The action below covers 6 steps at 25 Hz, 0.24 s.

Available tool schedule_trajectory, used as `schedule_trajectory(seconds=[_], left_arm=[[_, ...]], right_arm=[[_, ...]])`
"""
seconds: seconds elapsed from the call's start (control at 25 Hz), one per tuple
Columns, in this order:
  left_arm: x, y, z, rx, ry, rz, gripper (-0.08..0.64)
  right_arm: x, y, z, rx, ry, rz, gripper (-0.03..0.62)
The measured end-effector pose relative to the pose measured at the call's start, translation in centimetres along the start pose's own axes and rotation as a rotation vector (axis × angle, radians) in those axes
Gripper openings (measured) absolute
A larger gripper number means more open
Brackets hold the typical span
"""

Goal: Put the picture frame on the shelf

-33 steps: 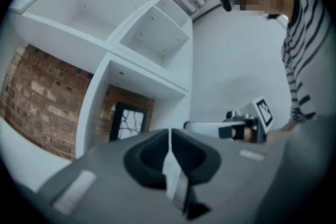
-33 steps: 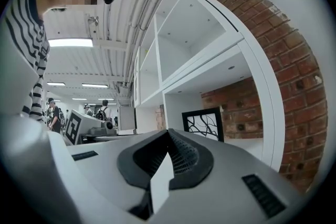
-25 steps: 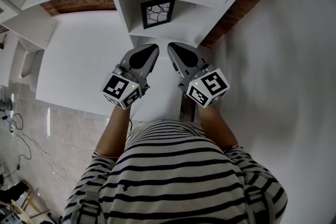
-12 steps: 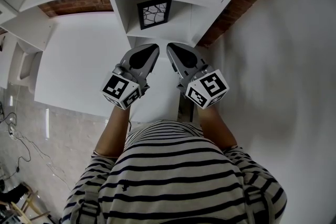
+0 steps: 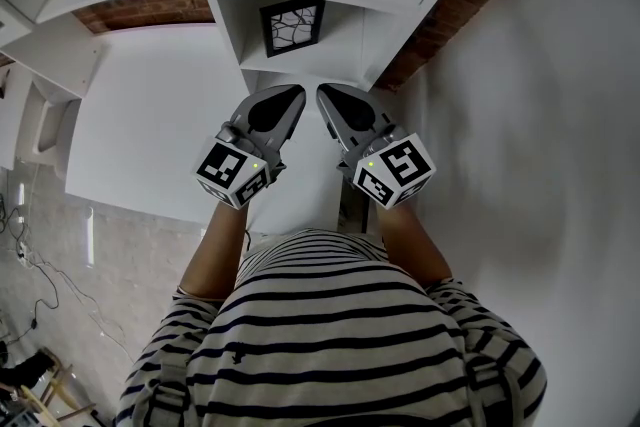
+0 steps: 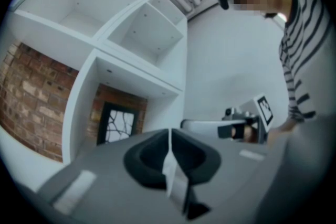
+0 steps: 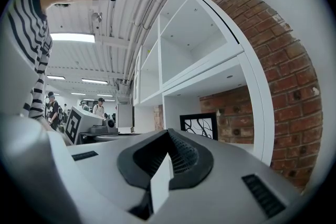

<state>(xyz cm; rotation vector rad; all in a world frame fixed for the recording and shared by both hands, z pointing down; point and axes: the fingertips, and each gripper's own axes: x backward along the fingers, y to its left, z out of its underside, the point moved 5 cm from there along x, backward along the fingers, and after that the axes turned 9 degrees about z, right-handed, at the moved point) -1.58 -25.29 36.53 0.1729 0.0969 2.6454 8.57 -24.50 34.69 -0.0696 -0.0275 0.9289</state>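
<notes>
Plainly, the picture frame (image 5: 293,26) stands upright in a compartment of the white shelf (image 5: 350,40), far from the person; brick wall (image 7: 231,113) shows behind it. Both grippers are held side by side in front of the striped shirt (image 5: 330,335), well apart from the frame and pointing toward its compartment; the left gripper (image 5: 285,100) has its jaws pressed together on nothing; the right gripper (image 5: 330,100), just beside it, likewise has its jaws together and empty.

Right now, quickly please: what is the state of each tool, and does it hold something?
Left tool: closed, holding nothing.
Right tool: closed, holding nothing.
</notes>
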Motion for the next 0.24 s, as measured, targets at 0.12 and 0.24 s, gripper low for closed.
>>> schedule_trajectory(seconds=[0.12,0.24], left_arm=[[-0.11,0.02,-0.06,-0.001,0.0,0.003,0.017],[-0.09,0.11,0.04,0.0,0.004,0.005,0.017]], right_arm=[[-0.09,0.02,0.0,0.008,0.002,-0.002,0.008],[-0.21,0.09,0.02,0.016,0.006,-0.004,0.008]])
